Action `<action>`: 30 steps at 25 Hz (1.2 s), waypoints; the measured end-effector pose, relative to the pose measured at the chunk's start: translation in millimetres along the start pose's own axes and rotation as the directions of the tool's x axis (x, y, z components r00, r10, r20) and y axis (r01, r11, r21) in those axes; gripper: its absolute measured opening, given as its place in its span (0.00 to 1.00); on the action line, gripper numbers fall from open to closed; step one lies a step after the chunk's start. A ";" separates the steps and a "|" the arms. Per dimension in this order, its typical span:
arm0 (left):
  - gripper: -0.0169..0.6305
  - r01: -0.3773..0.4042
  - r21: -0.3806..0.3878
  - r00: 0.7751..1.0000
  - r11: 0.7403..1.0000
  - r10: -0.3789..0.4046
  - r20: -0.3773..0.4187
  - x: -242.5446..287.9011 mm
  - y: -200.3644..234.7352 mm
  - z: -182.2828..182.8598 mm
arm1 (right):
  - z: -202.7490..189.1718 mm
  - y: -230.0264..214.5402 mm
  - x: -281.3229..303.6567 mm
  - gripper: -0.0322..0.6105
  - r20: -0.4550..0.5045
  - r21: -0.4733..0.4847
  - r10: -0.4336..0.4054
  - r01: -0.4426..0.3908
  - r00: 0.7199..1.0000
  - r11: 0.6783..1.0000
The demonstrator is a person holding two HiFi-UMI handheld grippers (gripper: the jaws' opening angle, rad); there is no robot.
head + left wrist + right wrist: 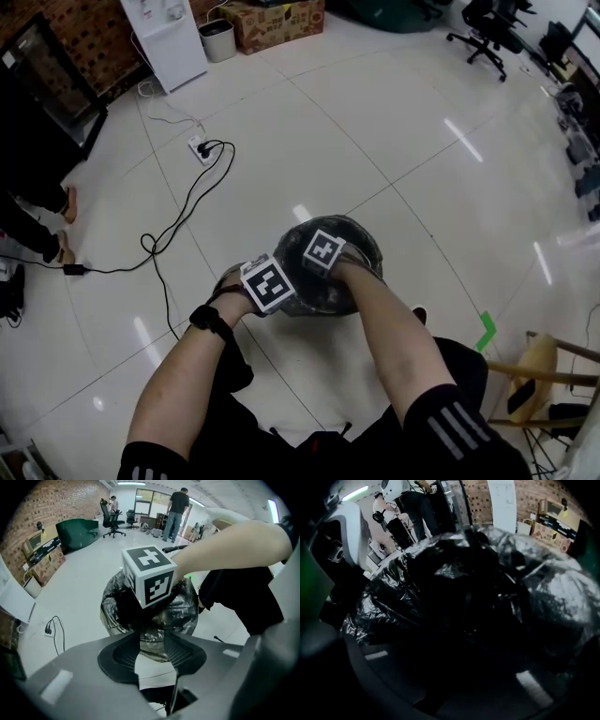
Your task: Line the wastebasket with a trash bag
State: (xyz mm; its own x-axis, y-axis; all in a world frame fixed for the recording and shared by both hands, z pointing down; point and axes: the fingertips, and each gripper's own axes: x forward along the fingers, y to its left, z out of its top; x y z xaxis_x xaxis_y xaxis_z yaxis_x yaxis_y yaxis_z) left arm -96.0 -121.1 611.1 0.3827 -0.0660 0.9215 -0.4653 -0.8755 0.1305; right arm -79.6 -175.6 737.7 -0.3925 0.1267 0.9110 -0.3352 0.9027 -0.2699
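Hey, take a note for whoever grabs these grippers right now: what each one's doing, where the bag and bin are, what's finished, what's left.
Left hand-held gripper: jaws apart at the wastebasket's bagged side, apparently gripping nothing.
Right hand-held gripper: shut, down in the basket's mouth. It is too dark to tell whether it pinches film.
Trash bag: black, draped over the basket, covering rim and sides.
Done: bag is over the rim.
Left: probably press the liner down inside and tidy the rim.
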 end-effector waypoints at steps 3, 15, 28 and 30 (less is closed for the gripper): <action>0.27 0.019 -0.012 0.998 1.000 -0.020 -0.058 8.1 1.6 -14.7 | 2.4 0.9 16.6 0.06 -0.003 -0.014 0.011 -0.011 1.000 1.000; 0.34 0.042 -0.106 0.996 0.993 -0.049 -0.068 24.1 4.0 -32.9 | -3.9 13.2 49.4 0.08 0.027 0.009 0.098 -0.098 0.995 0.995; 0.34 0.020 -0.097 0.994 0.995 -0.030 -0.105 28.7 6.5 -38.2 | 4.9 18.1 59.6 0.14 0.124 0.060 0.187 -0.196 0.974 0.979; 0.34 0.021 -0.101 0.994 0.995 -0.032 -0.109 28.3 5.7 -39.1 | 5.9 20.7 61.7 0.14 0.146 0.075 0.211 -0.223 0.967 0.972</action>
State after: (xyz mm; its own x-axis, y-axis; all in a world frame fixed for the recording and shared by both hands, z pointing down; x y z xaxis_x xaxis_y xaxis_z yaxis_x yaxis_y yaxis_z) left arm -119.0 -109.2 652.2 0.3078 0.0145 0.9513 -0.5354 -0.8239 0.1858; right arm -115.8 -151.5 786.4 -0.5748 0.2526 0.7783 -0.3023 0.8183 -0.4889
